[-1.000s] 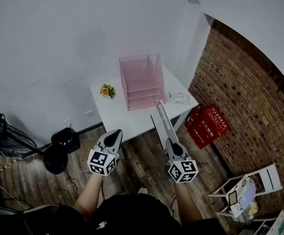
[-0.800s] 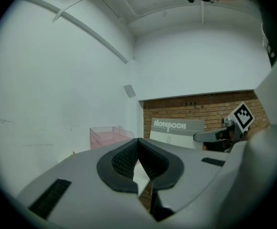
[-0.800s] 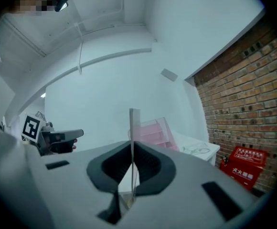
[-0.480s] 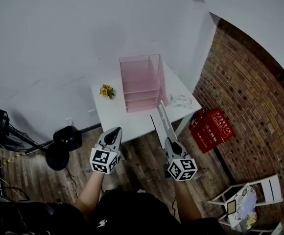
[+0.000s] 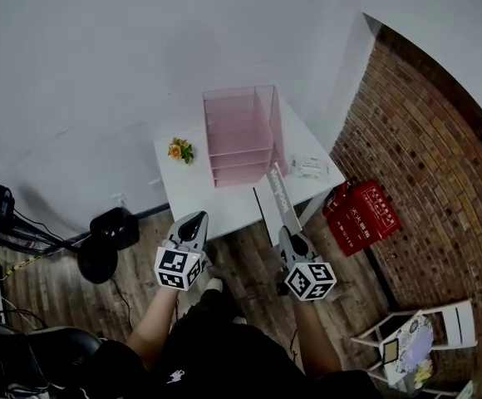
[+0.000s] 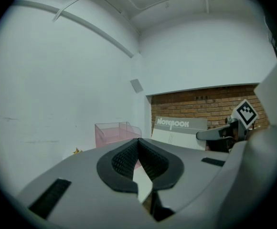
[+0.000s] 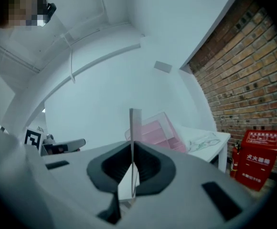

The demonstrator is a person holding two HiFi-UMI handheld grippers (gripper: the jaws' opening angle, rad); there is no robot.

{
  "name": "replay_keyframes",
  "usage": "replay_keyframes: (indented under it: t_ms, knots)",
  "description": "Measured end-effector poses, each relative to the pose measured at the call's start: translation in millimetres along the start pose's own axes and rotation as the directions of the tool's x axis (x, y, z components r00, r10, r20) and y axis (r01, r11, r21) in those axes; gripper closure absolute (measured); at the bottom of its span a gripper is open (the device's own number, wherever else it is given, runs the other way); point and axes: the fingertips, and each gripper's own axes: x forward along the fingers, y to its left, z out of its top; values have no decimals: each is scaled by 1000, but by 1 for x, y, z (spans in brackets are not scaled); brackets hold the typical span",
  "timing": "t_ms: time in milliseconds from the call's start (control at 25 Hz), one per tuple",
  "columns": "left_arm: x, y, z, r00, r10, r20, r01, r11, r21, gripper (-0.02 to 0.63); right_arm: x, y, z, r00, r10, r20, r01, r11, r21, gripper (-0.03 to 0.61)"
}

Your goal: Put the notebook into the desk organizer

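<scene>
A pink clear desk organizer (image 5: 241, 135) with several shelves stands at the back of a white table (image 5: 193, 196). My right gripper (image 5: 288, 233) is shut on a thin grey-and-white notebook (image 5: 277, 198), held edge-up; its far end reaches over the table's front edge, short of the organizer. The right gripper view shows the notebook's edge (image 7: 134, 123) pinched between the pads, with the organizer (image 7: 158, 130) behind it. My left gripper (image 5: 196, 219) is shut and holds nothing, level with the right one before the table. From the left gripper view the notebook cover (image 6: 179, 130) and organizer (image 6: 112, 131) are visible.
A small yellow flower pot (image 5: 178, 150) sits left of the organizer, a clear wrapped item (image 5: 312, 167) at the table's right. A red box (image 5: 364, 216) leans by the brick wall. Black gear (image 5: 112, 227) lies on the floor at left; a white chair (image 5: 415, 331) stands lower right.
The person has stepped slightly closer to the table; a foot now shows below the grippers. The notebook's far end has come nearer the organizer. Both grippers stay shut.
</scene>
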Motion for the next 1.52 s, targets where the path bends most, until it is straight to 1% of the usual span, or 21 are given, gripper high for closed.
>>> replay_keyframes:
  t_ms: [120,200,400,600,760,960,1280,1520]
  knots:
    - [15,8,-1,1000,-2,6,2,1000,-8,611,12,-2,-1,1000,3,12,-4,999,42,568]
    - [27,12,-3,1000,-12,6,12,1000,-14,611,20,-2,-4,1000,9,17,-10,996,88,568]
    - [55,24,-10,999,-40,-4,40,999,-21,611,45,-3,-15,1000,21,15,-23,979,200,568]
    - [81,38,-14,998,-65,-12,65,997,-29,611,69,-9,-25,1000,10,3,-11,962,274,568]
    - [98,52,-23,996,-83,-28,82,996,-37,611,87,-13,-34,1000,8,10,-11,941,339,568]
    - [115,63,-36,993,-106,-54,104,993,-50,612,107,-19,-43,1000,4,18,-11,905,424,568]
    - [141,68,-52,985,-141,-102,137,989,-50,611,126,-26,-52,1000,3,28,-17,867,498,568]
    - [151,69,-60,981,-144,-132,139,989,-44,612,138,-29,-57,999,17,26,-29,833,552,568]
